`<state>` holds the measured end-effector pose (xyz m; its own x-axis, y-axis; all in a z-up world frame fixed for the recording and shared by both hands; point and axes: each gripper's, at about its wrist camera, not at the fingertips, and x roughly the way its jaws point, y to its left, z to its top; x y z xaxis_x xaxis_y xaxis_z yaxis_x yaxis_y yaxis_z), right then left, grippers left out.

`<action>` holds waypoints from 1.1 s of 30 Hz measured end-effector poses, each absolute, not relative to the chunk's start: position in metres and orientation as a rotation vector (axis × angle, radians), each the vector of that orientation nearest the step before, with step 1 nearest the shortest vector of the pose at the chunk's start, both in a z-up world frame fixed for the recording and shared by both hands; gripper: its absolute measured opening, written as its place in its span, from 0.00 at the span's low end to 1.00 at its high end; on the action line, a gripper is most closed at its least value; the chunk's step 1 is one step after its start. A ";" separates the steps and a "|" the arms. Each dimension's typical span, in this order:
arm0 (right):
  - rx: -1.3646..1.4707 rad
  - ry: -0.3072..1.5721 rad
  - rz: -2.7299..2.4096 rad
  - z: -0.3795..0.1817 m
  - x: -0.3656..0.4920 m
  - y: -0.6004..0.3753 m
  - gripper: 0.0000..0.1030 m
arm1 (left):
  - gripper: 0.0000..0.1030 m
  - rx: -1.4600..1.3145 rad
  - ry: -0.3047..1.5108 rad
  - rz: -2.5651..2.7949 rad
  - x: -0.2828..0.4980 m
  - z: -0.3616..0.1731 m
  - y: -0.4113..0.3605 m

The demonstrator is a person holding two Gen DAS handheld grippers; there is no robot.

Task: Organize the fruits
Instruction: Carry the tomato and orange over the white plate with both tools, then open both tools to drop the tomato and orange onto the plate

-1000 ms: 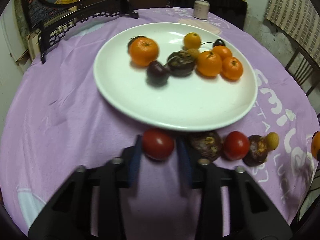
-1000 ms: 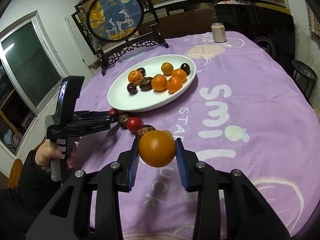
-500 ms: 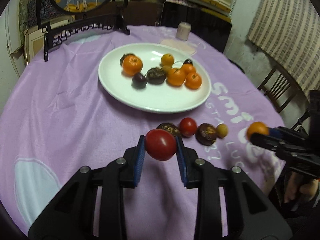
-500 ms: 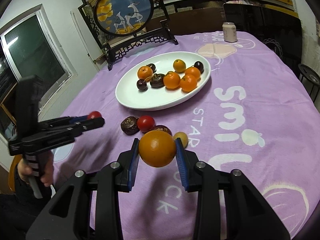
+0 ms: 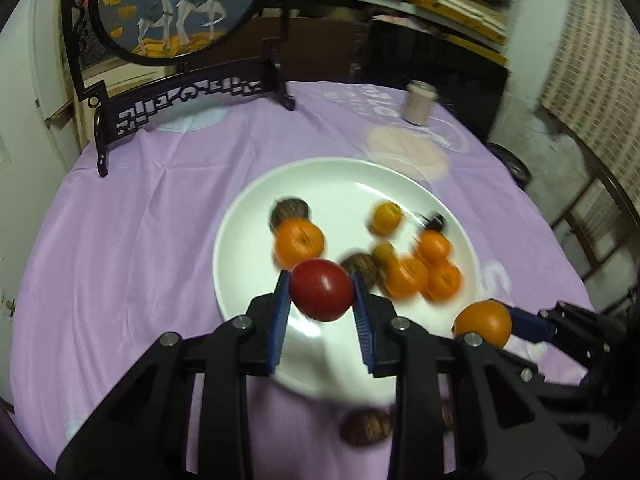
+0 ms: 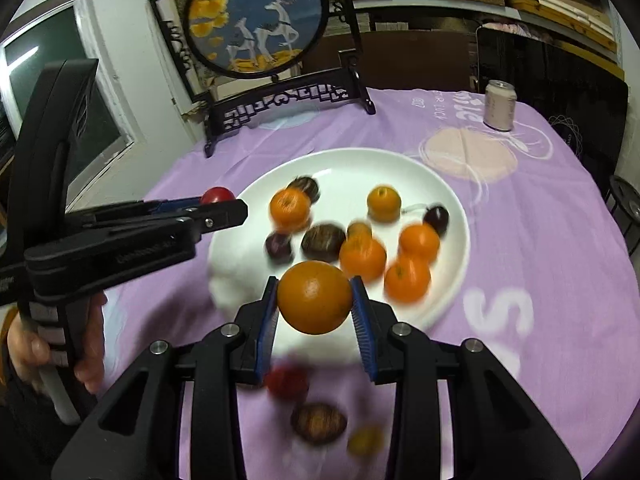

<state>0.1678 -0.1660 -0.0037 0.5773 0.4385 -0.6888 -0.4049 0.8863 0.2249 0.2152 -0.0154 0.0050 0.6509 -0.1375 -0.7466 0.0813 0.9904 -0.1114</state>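
Fruits now hang over the white plate (image 5: 256, 216): the left gripper (image 5: 322, 300), clamped on a red tomato (image 5: 322, 295), and the right gripper (image 6: 315, 300), clamped on an orange (image 6: 315, 297), have both swung in from the purple cloth (image 5: 140, 220), so releasing looks next.

White print on the purple cloth (image 6: 540, 208), lower right of the right wrist view: big "S" (image 6: 498, 312) readable, rest of the word cut off. Upper right by the can (image 6: 500, 105): upside-down small print, looks like "LUCK", not sure. Can label: too blurred. Embossed lettering on the side of the left gripper (image 6: 224, 208): unreadable. Left wrist view: only blurred white letters, partial "S" at right.
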 end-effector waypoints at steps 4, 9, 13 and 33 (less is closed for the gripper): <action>0.011 0.795 0.392 -0.010 0.217 -0.159 0.35 | 0.30 -0.112 0.882 -0.089 0.250 -0.006 -0.006; 0.036 0.841 0.380 -0.028 0.243 -0.163 0.35 | 0.30 -0.150 0.933 -0.112 0.261 -0.028 0.005; 0.018 0.828 0.372 -0.030 0.246 -0.162 0.40 | 0.31 -0.165 0.927 -0.124 0.263 -0.029 0.009; -0.031 0.862 0.468 -0.035 0.051 -0.173 0.58 | 0.56 -0.181 0.805 -0.182 0.185 -0.006 0.012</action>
